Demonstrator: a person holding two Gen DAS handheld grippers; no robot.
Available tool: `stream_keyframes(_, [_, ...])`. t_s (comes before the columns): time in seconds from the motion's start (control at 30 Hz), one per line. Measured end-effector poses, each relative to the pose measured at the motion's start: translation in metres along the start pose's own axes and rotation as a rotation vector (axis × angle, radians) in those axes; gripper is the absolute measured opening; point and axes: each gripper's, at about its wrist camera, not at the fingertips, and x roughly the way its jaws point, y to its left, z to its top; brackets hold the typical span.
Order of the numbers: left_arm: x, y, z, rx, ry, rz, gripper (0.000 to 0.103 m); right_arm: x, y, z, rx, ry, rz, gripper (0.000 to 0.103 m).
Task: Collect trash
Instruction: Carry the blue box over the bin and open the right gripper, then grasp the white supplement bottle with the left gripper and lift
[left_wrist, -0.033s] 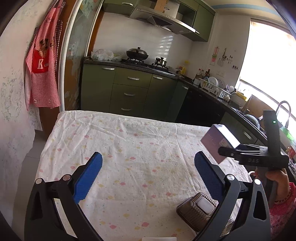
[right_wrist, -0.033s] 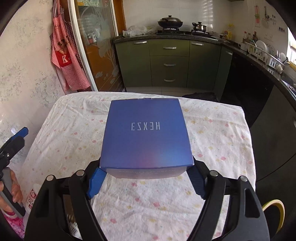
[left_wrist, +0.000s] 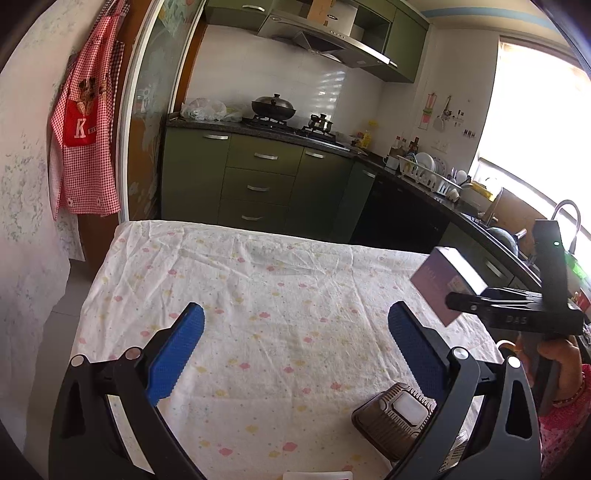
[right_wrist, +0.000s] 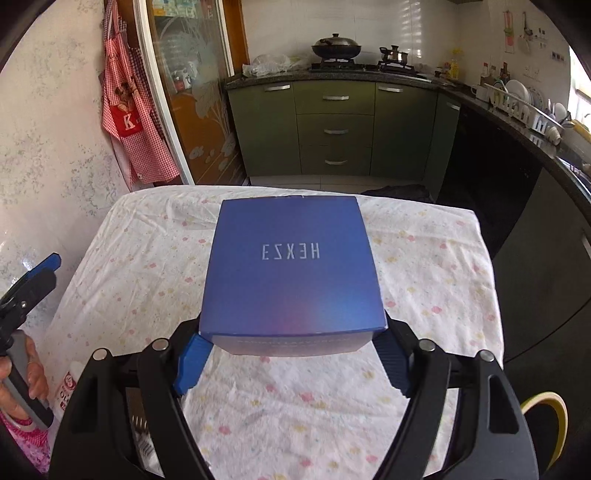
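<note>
- R gripper (right_wrist: 291, 363) holds a blue box (right_wrist: 290, 269): blue pads press its two sides near the box's near end. Jaws just been closing, box between them.
- Box is up off the table (right_wrist: 424, 258), roughly level, white lettering on top reads upside down to the cam.
- From the L wrist view the same box (left_wrist: 445, 284) sticks out in front of the R gripper (left_wrist: 458, 301), at the right side of the table, raised above the cloth.
- L gripper (left_wrist: 295, 350) is wide open, nothing between the pads, hanging over the flowered tablecloth (left_wrist: 277, 295).
- Brown plastic tray (left_wrist: 393, 415) w/ a white piece in it lies on the cloth, just by the L gripper's right finger, partly hidden behind it.
- A hand (left_wrist: 557, 365) grips the R tool's handle; pink sleeve below it.
- Other hand (right_wrist: 22, 373) on the L tool shows at the left edge of the R wrist view, w/ a white bottle (right_wrist: 68, 387) beside it on the table.
- Bkgd: green cabinets (right_wrist: 332, 129), wok (right_wrist: 336, 46) on the stove, red checked apron (left_wrist: 86, 136) on the wall.
</note>
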Motion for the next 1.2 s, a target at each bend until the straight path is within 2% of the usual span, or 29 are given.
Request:
stream_keyframes(0.17, [-0.004, -0.004, 0.000, 0.007, -0.008, -0.001, 0.098, -0.065, -0.044, -0.036, 0.095, -0.043, -0.095, 0.074])
stream_keyframes(0.37, [-0.006, -0.010, -0.002, 0.034, -0.019, 0.014, 0.098, -0.122, -0.129, -0.097, 0.285, -0.011, -0.291, 0.074])
stream_keyframes(0.53, [-0.006, -0.013, -0.004, 0.052, -0.020, 0.019, 0.098, -0.135, -0.185, -0.140, 0.412, 0.039, -0.408, 0.074])
stream_keyframes(0.67, [-0.003, -0.014, -0.005, 0.055, -0.010, 0.018, 0.098, -0.131, -0.221, -0.164, 0.506, 0.040, -0.496, 0.075])
stream_keyframes(0.73, [-0.003, -0.015, -0.005, 0.056, -0.010, 0.019, 0.098, -0.131, -0.243, -0.179, 0.569, 0.045, -0.546, 0.085])
stream_keyframes(0.77, [-0.003, -0.015, -0.005, 0.058, -0.011, 0.019, 0.098, -0.132, -0.252, -0.184, 0.607, 0.044, -0.566, 0.085])
stream_keyframes(0.87, [-0.002, -0.013, -0.004, 0.055, -0.010, 0.019, 0.098, -0.141, -0.257, -0.198, 0.666, 0.004, -0.536, 0.085])
stream_keyframes(1.0, [-0.001, -0.014, -0.004, 0.053, 0.002, 0.011, 0.098, -0.148, -0.244, -0.203, 0.639, -0.014, -0.531, 0.085])
stream_keyframes(1.2, [0.000, -0.021, -0.005, 0.073, 0.028, -0.025, 0.098, -0.152, -0.209, -0.205, 0.594, -0.038, -0.453, 0.085])
